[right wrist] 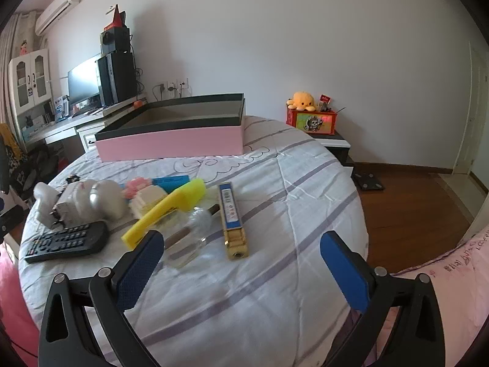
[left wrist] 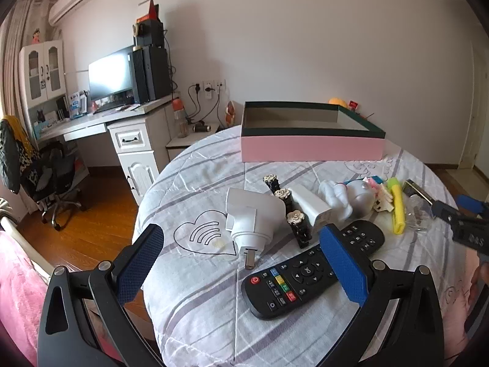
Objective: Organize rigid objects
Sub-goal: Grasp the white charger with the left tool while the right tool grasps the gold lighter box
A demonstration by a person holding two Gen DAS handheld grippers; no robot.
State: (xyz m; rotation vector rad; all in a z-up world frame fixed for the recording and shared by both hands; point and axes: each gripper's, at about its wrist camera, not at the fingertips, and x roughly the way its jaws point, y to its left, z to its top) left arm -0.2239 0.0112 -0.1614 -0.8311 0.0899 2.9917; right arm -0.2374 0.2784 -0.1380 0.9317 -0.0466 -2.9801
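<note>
Black linkage arms, silver screws, blue textured fingers (left wrist: pixel 342 263)

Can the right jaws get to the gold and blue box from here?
Probably yes. The right gripper is open, and the gold and blue box lies flat just ahead on the quilt, nothing lying on it. Only the clear bottle crowds its left side.

Both wrist views near, sharing pink box (left wrist: pixel 311 150).

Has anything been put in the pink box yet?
No, in the left wrist view the pink box shows only its bare grey inside, and the black remote and the other items lie on the bedspread.
</note>
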